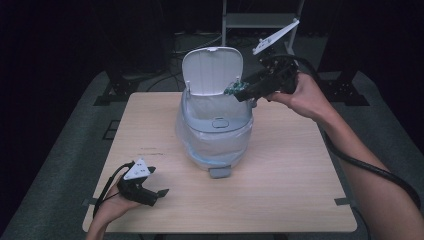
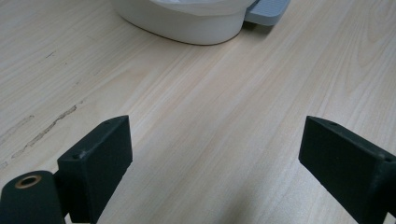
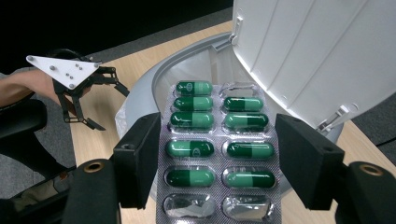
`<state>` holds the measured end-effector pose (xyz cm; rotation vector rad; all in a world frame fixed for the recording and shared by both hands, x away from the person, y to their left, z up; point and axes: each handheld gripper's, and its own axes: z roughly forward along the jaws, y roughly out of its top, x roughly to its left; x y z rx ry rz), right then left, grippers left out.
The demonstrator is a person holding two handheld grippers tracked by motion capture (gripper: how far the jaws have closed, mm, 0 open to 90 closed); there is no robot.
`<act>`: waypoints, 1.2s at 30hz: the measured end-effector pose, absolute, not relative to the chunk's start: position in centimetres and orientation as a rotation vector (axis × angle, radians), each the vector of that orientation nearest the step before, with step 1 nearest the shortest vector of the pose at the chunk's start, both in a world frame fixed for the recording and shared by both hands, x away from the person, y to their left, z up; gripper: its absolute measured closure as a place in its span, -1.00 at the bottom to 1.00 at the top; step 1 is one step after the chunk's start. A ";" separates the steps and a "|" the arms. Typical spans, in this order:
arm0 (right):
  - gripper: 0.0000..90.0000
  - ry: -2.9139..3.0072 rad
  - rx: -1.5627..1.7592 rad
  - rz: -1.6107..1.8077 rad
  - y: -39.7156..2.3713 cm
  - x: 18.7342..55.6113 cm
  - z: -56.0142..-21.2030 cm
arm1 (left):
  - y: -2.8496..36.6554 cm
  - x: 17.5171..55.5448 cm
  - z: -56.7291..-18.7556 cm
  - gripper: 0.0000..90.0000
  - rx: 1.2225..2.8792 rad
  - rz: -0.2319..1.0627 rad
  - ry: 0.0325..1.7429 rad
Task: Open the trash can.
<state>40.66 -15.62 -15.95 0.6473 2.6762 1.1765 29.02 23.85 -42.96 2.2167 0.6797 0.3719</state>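
Near the desk's (image 1: 280,200) front edge the left gripper (image 1: 159,194) rests, fingers apart on nothing. Farther back, the right gripper (image 1: 239,91) — fingers clamped on a blister pack (image 3: 217,154) of green capsules — holds it over the open bin (image 1: 215,127).

Two bare forearms with no sleeves, each hand carrying a black two-jaw gripper. The left gripper (image 1: 161,192) is matte black with a white three-cornered plate (image 1: 138,170) on top, dotted with small screws, and a thin black cable (image 1: 105,192) trailing from it. Its jaws are thick, blocky black pads, each with a tiny hole near the tip; a brass-ringed hole sits at one base. The right gripper (image 3: 219,158) has the same blocky pads, a white plate (image 1: 275,36), and a thick black cable (image 1: 370,170).
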 end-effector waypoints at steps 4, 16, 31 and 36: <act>-0.28 2.689 0.635 1.164 -15.1 41.0 -16.0 | 23.9 29.0 -42.9 -0.81 2.215 0.373 0.683; -0.28 2.710 0.613 1.155 -13.4 41.9 -16.2 | 24.0 29.0 -43.0 -0.80 2.203 0.371 0.690; -0.28 2.729 0.610 1.147 -12.0 43.1 -16.9 | 24.0 29.0 -43.1 -0.81 2.209 0.365 0.693; -0.28 2.736 0.610 1.139 -11.6 43.4 -17.2 | 24.0 29.0 -43.0 -0.81 2.202 0.365 0.696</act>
